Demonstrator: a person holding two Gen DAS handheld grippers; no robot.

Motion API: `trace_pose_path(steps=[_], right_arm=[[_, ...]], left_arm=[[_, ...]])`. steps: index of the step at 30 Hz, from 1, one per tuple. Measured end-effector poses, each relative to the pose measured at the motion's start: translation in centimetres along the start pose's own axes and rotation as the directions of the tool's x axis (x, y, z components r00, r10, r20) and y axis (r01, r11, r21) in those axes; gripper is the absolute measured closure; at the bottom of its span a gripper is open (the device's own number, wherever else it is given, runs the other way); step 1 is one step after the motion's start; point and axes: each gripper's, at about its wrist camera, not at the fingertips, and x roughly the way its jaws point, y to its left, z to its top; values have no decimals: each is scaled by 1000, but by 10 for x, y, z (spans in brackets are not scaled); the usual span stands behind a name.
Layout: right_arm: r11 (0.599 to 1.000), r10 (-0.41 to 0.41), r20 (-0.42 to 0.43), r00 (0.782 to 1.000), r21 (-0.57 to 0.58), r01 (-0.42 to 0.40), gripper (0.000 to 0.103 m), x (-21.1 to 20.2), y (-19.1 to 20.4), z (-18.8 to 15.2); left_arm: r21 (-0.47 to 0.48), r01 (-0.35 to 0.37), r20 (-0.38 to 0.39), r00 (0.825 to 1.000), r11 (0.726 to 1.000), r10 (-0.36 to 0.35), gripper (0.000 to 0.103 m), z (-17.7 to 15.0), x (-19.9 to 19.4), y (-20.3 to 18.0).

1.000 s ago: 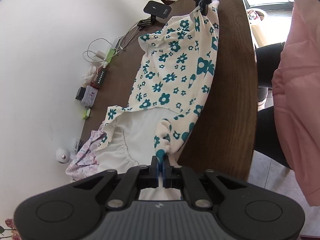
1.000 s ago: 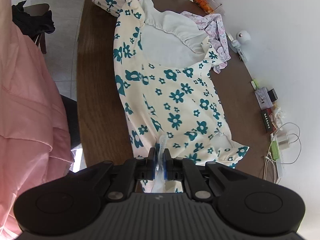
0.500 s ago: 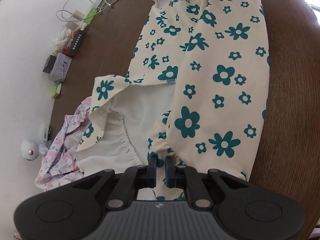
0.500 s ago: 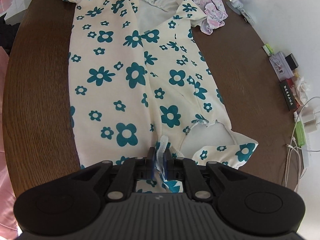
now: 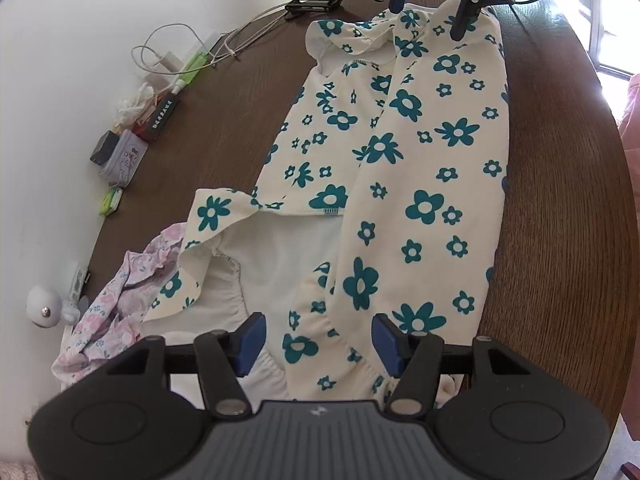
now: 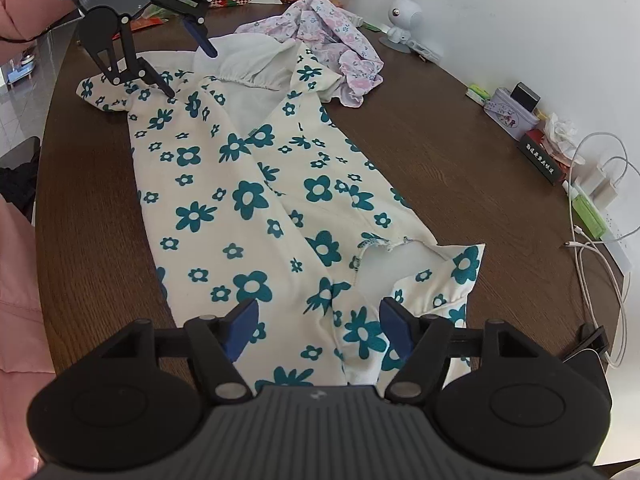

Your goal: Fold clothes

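Found on the dark brown wooden desk (image 5: 560,240): a cream cloth garment with teal flowers (image 5: 420,208), stretched out long, with 1 long side laid over the middle and some white lining showing at 1 end. Above that end, the left gripper (image 5: 316,330), with both blue-tipped fingers spread wide and gripping nothing. Same at the other end for the right gripper (image 6: 320,316): wide apart, letting the cloth lie loose. Could go wrong in a few ways from here. Might pop back open, with the top flap puffy near the stretchy gathered edge. Might pull the flap crooked by brushing it with a finger on the way up. Might turn out lumpy if folded again over the ruffled sleeve sticking out at the side. Might catch the small pink flowery cloth (image 6: 332,32) lying right beside the lining end. Smooth, shiny wood underneath, so probably easy for thin cloth to slide. Along the plain white wall (image 6: 520,20): a little round white gadget (image 6: 404,16), a small tin box (image 6: 512,114) and white cables (image 6: 600,240). At the near side, a pink puffy jacket (image 6: 16,280) on the person, with pale floor tiles past the edge.
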Motion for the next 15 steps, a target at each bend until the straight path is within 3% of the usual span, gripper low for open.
trace_pose_path(steps=[4, 6, 8, 11, 13, 15], right_arm=[[999, -26, 26, 999, 42, 25, 36, -2, 2, -6], [997, -14, 54, 998, 80, 9, 43, -7, 1, -14], [994, -8, 59, 998, 106, 1, 54, -9, 2, -24], [987, -27, 49, 998, 162, 18, 59, -4, -1, -40], [978, -32, 52, 998, 208, 21, 57, 0, -5, -49], [969, -44, 89, 995, 248, 21, 56, -5, -7, -55]], left_arm=[[-22, 23, 5, 1000, 1000, -23, 52, 5, 16, 2], [-38, 64, 9, 998, 997, -64, 74, 3, 21, 4], [-45, 92, 4, 996, 995, -92, 78, 1, 25, 4], [-72, 97, 17, 995, 993, -96, 77, -2, 25, 4], [-127, 62, 56, 997, 990, -55, 75, -11, 11, -1], [-182, 28, 94, 996, 983, -11, 63, -19, -4, -7]])
